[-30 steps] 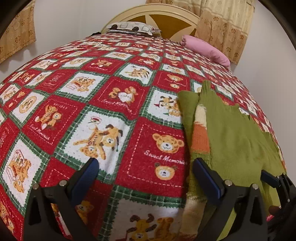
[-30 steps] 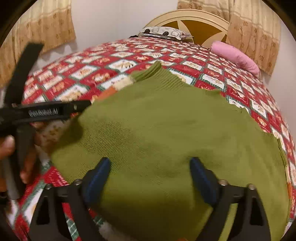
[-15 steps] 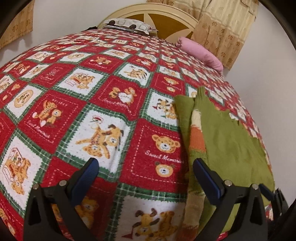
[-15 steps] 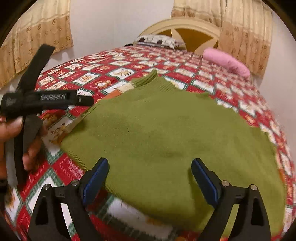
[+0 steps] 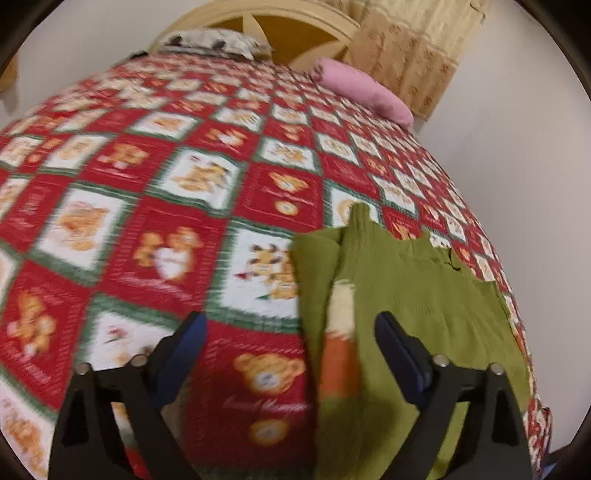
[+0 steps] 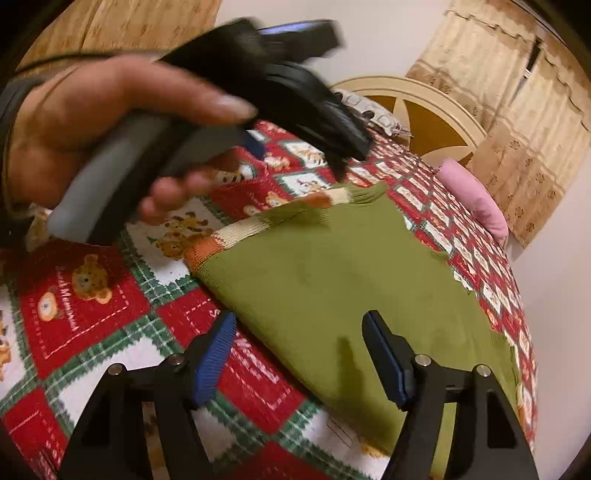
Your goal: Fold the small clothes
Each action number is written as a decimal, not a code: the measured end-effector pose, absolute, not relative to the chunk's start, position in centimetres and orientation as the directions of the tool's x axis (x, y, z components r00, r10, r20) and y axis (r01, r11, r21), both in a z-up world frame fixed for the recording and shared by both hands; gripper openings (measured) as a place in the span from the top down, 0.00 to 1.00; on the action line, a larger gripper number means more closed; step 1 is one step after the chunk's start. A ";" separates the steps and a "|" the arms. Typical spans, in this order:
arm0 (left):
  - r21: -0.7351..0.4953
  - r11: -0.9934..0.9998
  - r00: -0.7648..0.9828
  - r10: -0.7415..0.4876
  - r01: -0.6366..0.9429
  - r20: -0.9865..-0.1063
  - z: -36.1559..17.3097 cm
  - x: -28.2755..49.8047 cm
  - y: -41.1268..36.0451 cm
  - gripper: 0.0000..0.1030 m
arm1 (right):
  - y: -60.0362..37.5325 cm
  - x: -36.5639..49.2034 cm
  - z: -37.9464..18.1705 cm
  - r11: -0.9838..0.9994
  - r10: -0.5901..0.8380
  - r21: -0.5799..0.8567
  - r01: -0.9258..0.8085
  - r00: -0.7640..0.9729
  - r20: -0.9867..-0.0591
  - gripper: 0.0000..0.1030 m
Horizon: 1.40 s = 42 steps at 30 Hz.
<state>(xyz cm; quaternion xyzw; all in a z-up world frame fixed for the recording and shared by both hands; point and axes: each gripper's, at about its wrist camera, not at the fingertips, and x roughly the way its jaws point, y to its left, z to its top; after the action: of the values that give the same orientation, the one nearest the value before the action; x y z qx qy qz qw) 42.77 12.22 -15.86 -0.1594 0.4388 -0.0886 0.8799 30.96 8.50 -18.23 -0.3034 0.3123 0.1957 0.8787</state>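
A green knit sweater [image 5: 424, 295] lies flat on the bed's right side, with a folded sleeve [image 5: 338, 332] striped cream and orange along its left edge. My left gripper [image 5: 291, 332] hovers over that edge with its jaws closing. The sleeve lies below the gap, and no pad presses on it. My right gripper [image 6: 299, 328] hangs over the sweater's [image 6: 332, 277] near left corner, its jaws closing too, with the cloth under the gap and untouched. A hand [image 6: 92, 122] holds the left tool, blurred, at the upper left of the right wrist view.
A red, white and green teddy-bear bedspread [image 5: 166, 229] covers the bed. A pink pillow [image 5: 365, 92], a patterned pillow [image 5: 210, 38] and a cream headboard [image 5: 295, 22] are at the far end. Curtains [image 6: 517, 110] hang behind. A wall [image 5: 517, 166] runs close along the bed's right edge.
Both grippers' jaws have narrowed. The left gripper has swung towards the sweater's striped edge. The right wrist view has rolled and shifted left, and the hand holding the left tool now looms at its upper left.
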 end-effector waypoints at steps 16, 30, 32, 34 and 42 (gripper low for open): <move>-0.396 0.915 0.510 -0.379 0.081 -0.772 -17.3 48.8 10.2 0.43 | 11.7 31.6 -18.8 0.673 0.162 -0.477 -0.566 0.742 -0.651 0.51; -0.587 0.808 0.426 -0.550 0.053 -0.718 -16.6 49.2 11.7 0.86 | 9.0 31.5 -16.3 0.732 0.306 -0.300 -0.612 0.688 -0.658 0.93; -0.603 0.797 0.423 -0.562 0.043 -0.711 -16.3 49.2 11.6 0.86 | 7.9 31.6 -15.7 0.756 0.328 -0.253 -0.603 0.685 -0.651 0.94; -0.598 0.800 0.419 -0.558 0.043 -0.716 -15.7 49.2 11.3 0.86 | 6.3 31.8 -14.9 0.789 0.349 -0.197 -0.582 0.687 -0.637 0.94; -0.620 0.782 0.438 -0.581 0.068 -0.686 -12.5 48.9 8.9 0.87 | 2.0 32.1 -13.2 0.849 0.424 -0.001 -0.529 0.682 -0.596 0.94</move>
<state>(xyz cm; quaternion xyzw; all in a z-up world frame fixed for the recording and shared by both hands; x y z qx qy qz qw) 48.87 8.91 -12.47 -0.2616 0.4904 -0.2013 0.8066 32.13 2.02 -13.22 -0.0867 0.3017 0.2609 0.9129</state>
